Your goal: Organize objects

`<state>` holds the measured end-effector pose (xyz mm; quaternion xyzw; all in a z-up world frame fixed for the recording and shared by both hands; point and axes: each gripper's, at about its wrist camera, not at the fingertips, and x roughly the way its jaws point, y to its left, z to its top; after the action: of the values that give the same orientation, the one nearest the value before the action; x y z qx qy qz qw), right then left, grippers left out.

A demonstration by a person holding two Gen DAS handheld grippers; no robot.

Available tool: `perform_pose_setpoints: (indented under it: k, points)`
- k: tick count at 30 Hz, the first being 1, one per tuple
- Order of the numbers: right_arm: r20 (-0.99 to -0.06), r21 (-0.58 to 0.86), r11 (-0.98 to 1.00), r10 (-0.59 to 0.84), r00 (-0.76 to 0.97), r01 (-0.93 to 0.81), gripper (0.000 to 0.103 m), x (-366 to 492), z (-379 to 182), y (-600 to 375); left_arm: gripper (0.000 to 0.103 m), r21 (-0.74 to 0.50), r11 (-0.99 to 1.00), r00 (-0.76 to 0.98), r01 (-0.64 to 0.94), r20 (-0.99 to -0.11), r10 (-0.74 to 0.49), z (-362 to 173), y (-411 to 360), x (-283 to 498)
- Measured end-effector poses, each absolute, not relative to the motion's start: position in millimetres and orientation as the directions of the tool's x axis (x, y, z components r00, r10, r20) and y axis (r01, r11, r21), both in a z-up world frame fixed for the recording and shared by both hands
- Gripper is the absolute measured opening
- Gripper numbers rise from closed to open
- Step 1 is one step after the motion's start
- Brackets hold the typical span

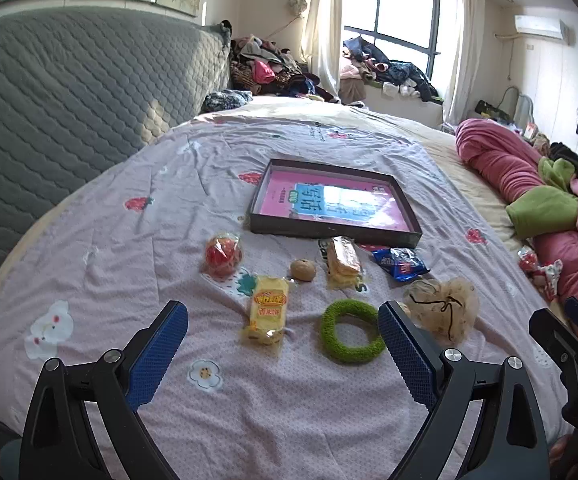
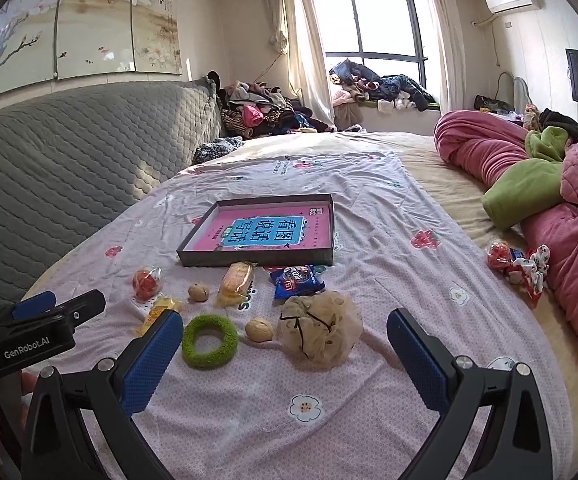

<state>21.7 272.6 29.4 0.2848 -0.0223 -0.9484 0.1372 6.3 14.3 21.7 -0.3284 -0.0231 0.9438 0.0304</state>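
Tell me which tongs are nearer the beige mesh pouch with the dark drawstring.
Right. The right tongs stand open with the beige mesh pouch just ahead between their fingers; the left tongs frame the fuzzy green ring, the pouch beyond their right finger.

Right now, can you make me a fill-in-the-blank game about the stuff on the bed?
1. The fuzzy ring on the bedspread is coloured ____.
2. The shallow dark box has a book with a ____ cover in it.
3. Both the left gripper and the right gripper have their jaws ____, holding nothing.
4. The snack packet between the box and the mesh pouch is coloured ____.

Missing words: green; pink; open; blue
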Motion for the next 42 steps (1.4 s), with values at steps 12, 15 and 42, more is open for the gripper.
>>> perform_pose_setpoints:
  k: [12,15,42]
  points:
    - [-0.538,0.068,-0.976,-0.209,-0.816,0.206,0.103,13.1,29.9,278.2,0.096,-0.048,-0.997,-0.772,-0.063,-0.630,0.079,19.6,31.2,-2.7]
    - [-0.553,0.080,-0.976,-0.213,-0.805,0.204,0.103,5.2,28.4,282.0,0.096,-0.042,-0.997,-0.766,-0.062,-0.639,0.075,18.8,33.5,-6.2]
    - [-0.651,0.061,-0.959,-0.248,-0.717,0.277,0.103,-65.5,-8.7,289.3,0.096,0.052,-0.994,-0.695,-0.100,-0.718,0.032,-26.3,82.7,-63.0]
